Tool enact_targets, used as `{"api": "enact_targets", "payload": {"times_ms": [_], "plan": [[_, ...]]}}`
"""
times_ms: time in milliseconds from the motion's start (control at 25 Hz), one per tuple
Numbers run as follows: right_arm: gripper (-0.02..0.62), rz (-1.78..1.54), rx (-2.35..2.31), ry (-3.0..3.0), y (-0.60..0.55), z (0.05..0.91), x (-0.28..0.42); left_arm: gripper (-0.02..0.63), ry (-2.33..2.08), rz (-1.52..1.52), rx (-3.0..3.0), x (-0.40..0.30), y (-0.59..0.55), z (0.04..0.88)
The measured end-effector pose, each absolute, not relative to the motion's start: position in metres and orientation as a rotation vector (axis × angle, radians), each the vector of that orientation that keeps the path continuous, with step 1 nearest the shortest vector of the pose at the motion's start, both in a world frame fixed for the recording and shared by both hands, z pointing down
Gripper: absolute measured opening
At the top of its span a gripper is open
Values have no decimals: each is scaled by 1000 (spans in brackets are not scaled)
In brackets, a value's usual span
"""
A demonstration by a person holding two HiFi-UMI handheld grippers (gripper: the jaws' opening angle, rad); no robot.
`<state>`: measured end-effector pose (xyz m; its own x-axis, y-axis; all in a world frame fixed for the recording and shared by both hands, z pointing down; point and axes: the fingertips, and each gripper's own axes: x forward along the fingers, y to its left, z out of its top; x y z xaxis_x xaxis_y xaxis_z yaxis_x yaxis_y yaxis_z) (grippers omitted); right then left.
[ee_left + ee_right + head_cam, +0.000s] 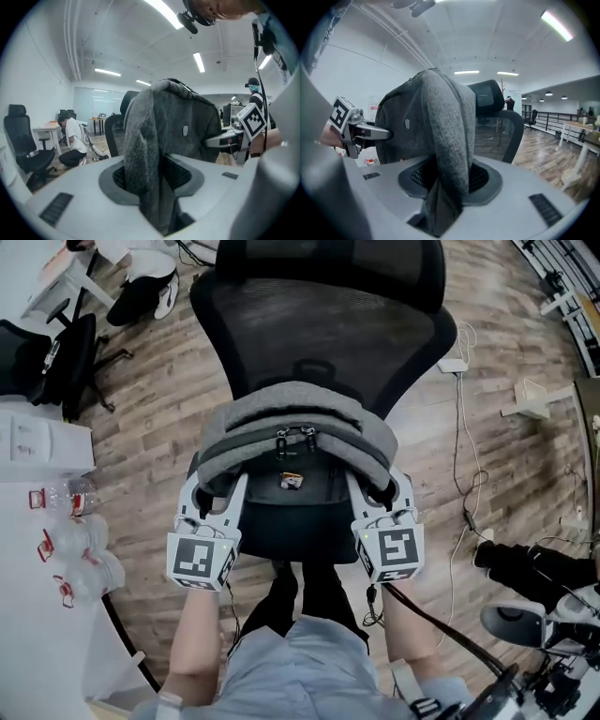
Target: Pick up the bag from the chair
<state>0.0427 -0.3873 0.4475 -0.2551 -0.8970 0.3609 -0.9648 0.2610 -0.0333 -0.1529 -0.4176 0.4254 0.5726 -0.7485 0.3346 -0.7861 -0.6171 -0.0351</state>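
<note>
Okay, both grippers are on the bag. We see the left gripper (217,489) and the right gripper (381,487) clamped on opposite lower sides of the grey bag (291,413), the left one on its left side and the right one on its right. In the left gripper view the fingers (84,201) are narrow, pinched on a thick fold of grey fabric that runs down between the dark pads. Nothing else sits between them. It is the same in the right gripper view: fingers (513,201) narrow, squeezing a grey fold of the bag. Each gripper view also catches the other gripper across the bag body, marker cube showing.

The bag hangs upright between the two grippers, directly in front of the mesh backrest of the black chair (328,315) and over its seat (291,521). We cannot tell whether its bottom touches the seat. Zipper pulls (295,437) sit at the middle of the top. A small orange-and-white item (292,481) shows just below them, too small to identify.

The person's forearms (202,634) reach in from the bottom edge. A white surface (23,643) at left carries clear plastic bottles (70,495). Wood floor (169,409) lies all around, with white cables (466,446) right of the chair and a second black chair (70,362) far left. A crouching person in a white shirt (72,136) shows in the background of the left gripper view.
</note>
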Motion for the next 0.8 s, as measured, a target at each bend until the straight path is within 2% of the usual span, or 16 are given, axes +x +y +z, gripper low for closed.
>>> {"api": "enact_targets", "payload": {"times_ms": [800], "plan": [[146, 44, 1856, -2358, -362, 229, 54, 156, -1474, 272, 2828, -145, -399, 213]]}}
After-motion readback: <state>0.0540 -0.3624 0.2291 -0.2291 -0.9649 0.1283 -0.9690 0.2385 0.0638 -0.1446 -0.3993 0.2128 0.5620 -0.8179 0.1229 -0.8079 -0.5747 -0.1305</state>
